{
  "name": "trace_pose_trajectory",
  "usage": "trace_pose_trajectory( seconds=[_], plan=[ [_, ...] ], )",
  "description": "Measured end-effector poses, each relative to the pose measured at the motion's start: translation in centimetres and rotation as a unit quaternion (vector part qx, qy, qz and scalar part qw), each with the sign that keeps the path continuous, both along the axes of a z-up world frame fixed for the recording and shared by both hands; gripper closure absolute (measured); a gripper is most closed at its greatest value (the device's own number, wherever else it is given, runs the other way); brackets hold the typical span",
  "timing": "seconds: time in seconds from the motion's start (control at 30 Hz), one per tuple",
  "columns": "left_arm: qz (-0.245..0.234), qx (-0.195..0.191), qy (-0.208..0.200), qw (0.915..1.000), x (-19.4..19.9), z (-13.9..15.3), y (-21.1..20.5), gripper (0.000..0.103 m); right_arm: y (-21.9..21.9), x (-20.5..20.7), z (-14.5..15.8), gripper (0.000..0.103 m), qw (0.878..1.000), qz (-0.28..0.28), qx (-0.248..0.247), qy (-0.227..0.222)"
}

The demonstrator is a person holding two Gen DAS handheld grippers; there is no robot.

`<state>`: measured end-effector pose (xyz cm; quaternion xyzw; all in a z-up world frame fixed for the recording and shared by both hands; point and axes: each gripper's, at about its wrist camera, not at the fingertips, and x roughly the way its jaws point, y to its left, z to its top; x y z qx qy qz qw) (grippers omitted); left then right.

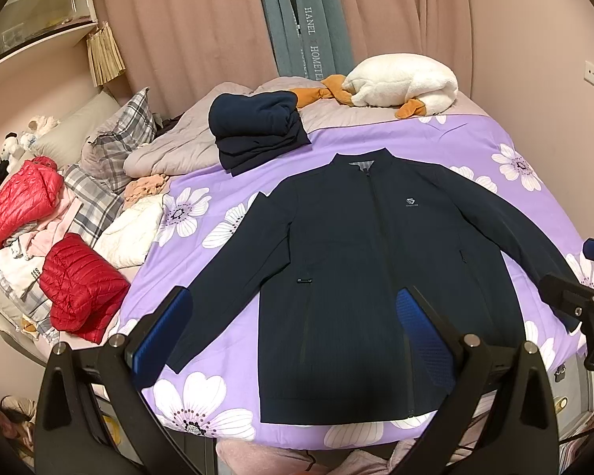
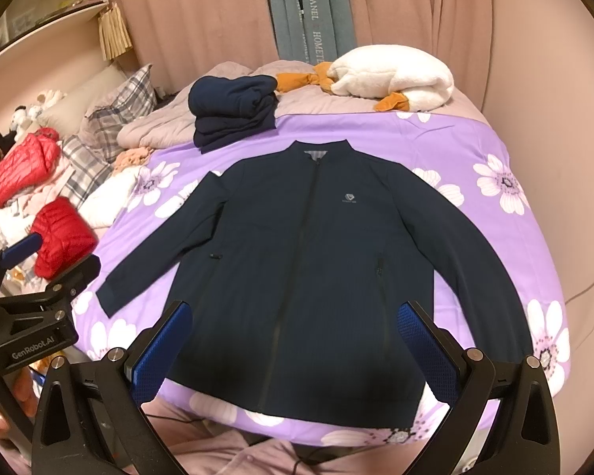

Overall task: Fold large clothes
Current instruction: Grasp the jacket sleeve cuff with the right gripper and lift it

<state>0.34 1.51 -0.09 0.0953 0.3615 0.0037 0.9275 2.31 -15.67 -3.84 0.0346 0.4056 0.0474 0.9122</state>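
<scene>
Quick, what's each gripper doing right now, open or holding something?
Left gripper: open, holding nothing, above the navy jacket.
Right gripper: open, holding nothing, above the same jacket.

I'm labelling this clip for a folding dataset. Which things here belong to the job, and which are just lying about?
Job: navy jacket spread flat, zipped; left gripper and right gripper, both open; folded navy pile.

Lying about: white plush toy, red puffer jackets, plaid pillow, purple floral cover.
</scene>
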Motion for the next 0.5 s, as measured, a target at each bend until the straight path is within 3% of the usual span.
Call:
trace_pose_trajectory(
  seconds=[0.23, 0.4, 0.5],
  plan=[
    [-0.012, -0.022, 0.015, 0.9996, 0.4, -0.6, 0.1, 0.000, -0.1, 0.2, 0.1, 0.000, 1.000, -0.003, 0.006, 0.002],
    [-0.030, -0.111, 0.082, 0.9900, 2.5, -3.2, 1.4, 0.000, -2.0, -0.2, -0.4, 0.000, 0.998, 0.006, 0.048, -0.027],
    [-0.009, -0.171, 0.134, 0.9761, 4.3, -6.4, 3.0, 0.000, -5.0, -1.0, -1.9, 0.000, 0.993, -0.012, 0.103, -0.056]
  ],
)
